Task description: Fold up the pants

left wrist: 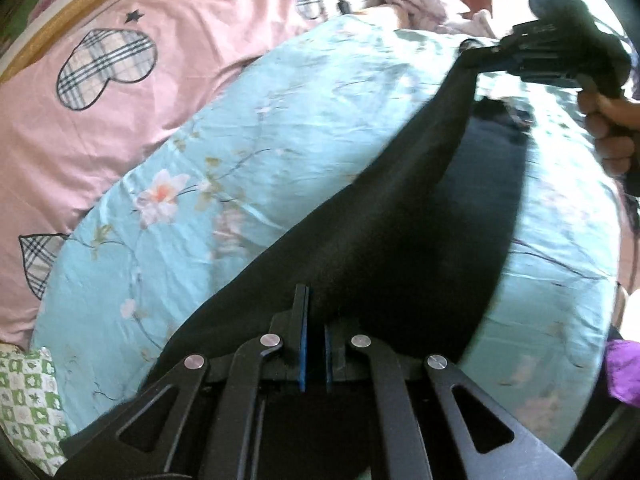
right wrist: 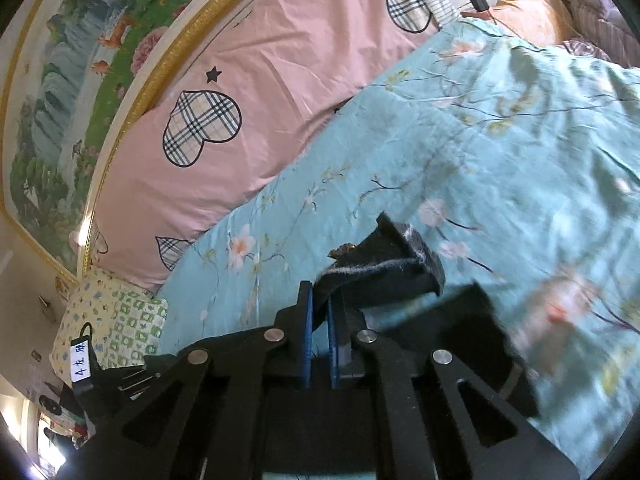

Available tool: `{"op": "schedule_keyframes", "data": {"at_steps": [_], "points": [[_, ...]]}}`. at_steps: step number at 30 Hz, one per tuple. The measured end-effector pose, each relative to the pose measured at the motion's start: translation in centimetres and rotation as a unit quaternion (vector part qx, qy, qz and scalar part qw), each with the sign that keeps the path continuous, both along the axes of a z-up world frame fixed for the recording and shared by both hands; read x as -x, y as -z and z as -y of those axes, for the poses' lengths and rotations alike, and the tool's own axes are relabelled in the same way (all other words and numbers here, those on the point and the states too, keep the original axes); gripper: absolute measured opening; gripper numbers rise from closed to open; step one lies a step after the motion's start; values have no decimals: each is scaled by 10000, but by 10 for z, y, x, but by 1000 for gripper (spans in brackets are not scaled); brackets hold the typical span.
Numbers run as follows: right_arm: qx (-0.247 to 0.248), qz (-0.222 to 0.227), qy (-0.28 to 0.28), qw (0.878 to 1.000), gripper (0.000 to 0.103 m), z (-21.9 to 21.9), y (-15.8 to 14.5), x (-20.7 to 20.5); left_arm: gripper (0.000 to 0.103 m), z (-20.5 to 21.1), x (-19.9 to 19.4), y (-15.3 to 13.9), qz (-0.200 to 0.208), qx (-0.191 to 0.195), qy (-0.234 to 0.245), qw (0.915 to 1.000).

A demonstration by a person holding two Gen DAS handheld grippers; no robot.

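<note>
Black pants (left wrist: 400,216) hang stretched above a bed, held taut between two handheld grippers. The left gripper (left wrist: 316,344) has its jaws clamped on the fabric at one end of the lifted edge, cloth pinched between its blue pads (left wrist: 303,356). The right gripper (right wrist: 320,344), seen in the left view at upper right with a hand (left wrist: 612,128) on its handle, has its jaws closed on a thick seamed edge (right wrist: 384,272) that looks like a waistband or hem. The garment's lower part trails down onto the floral turquoise quilt (left wrist: 224,152).

Doing this step well appears to mean keeping both grips at matching height so the edge stays straight, then carrying it over in one even sweep to meet the opposite end. Slack in the middle would likely leave a crooked crease; too much pull could slip the cloth from the pads. A pink pillow with plaid hearts (right wrist: 256,92) lies behind the quilt, against a gold-framed landscape painting (right wrist: 68,92).
</note>
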State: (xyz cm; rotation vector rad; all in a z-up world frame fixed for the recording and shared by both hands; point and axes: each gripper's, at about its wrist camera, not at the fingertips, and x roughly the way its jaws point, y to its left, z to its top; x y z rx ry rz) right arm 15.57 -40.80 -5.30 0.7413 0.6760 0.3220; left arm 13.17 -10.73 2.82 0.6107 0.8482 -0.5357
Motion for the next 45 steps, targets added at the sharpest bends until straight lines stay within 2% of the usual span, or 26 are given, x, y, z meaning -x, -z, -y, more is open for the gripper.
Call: {"op": "schedule_keyframes", "data": {"at_steps": [6, 19, 21, 25, 27, 30, 32, 34, 35, 40, 45], "points": [[148, -147, 134, 9997, 8, 19, 14, 31, 4, 22, 37, 10, -15, -99, 179, 9998], [212, -701, 352, 9967, 7, 31, 68, 54, 7, 27, 52, 48, -277, -238, -71, 9993], [232, -711, 394, 9964, 7, 32, 68, 59, 14, 24, 54, 50, -407, -159, -143, 9989], [264, -812, 488, 9952, 8, 32, 64, 66, 19, 12, 65, 45, -565, 95, -268, 9980], [193, -825, 552, 9949, 8, 33, 61, 72, 28, 3, 72, 42, -599, 246, -431, 9970], [250, -730, 639, 9950, 13, 29, 52, 84, 33, -15, 81, 39, -638, 494, -808, 9935], [201, -603, 560, 9964, 24, 20, 46, 90, 34, -34, 87, 39, -713, 753, -1206, 9873], [199, -472, 440, 9977, 45, 9, 40, 95, 35, -51, 92, 38, -777, 986, -1559, 9798], [223, -389, 360, 9983, 48, 0, 36, 97, 37, -63, 95, 38, -797, 1128, -1808, 9738], [156, -151, -134, 9997, 48, -38, 26, 101, 40, -117, 106, 37, -876, 1694, -2709, 9435], [128, -134, -595, 9981, 48, -79, 25, 98, 41, -165, 115, 33, -807, 2056, -3347, 9161]]}}
